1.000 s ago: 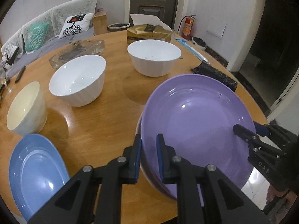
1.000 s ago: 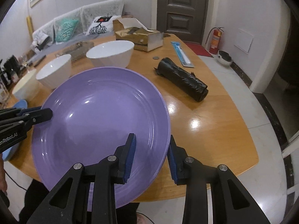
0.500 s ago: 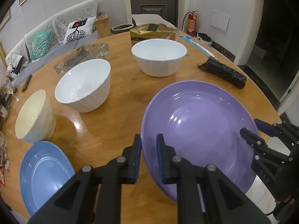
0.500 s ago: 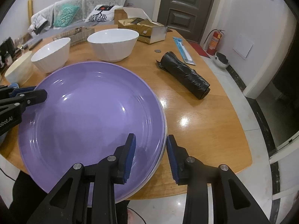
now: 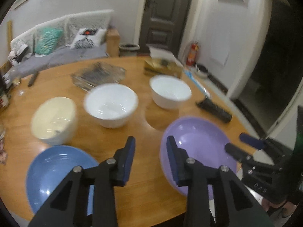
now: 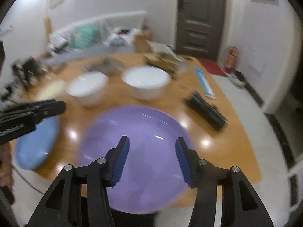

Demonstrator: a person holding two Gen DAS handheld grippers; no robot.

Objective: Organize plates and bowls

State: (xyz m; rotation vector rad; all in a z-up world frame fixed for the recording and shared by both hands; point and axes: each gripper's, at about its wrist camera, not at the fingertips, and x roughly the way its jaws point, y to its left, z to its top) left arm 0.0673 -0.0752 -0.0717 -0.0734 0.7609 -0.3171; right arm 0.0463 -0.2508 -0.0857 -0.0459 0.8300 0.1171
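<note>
Half a second ago both tongs pinched the purple plate's rim; now both have let go and pulled back and up, so the table looks farther off and both views are smeared by motion.

At the near left of the table (image 5: 147,117) lies the blue plate (image 5: 56,172), with the cream bowl (image 5: 54,120) just beyond it. The left gripper (image 5: 150,152) hangs above the near edge with its jaws spread wide and nothing between them, pointing at bare wood between the two plates. Farther in stand two white bowls, the left one (image 5: 111,105) beside the cream bowl and the right one (image 5: 170,91) toward the far right.

The purple plate (image 5: 197,145) now rests at the near right of the table, its near rim jutting past the edge; whether a second plate sits under it cannot be told through the blur. The right gripper (image 6: 152,154) hovers over the plate's near half, jaws spread and clear of the rim. A black roll (image 6: 205,108) lies on the table to the plate's far right, well apart from it.
</note>
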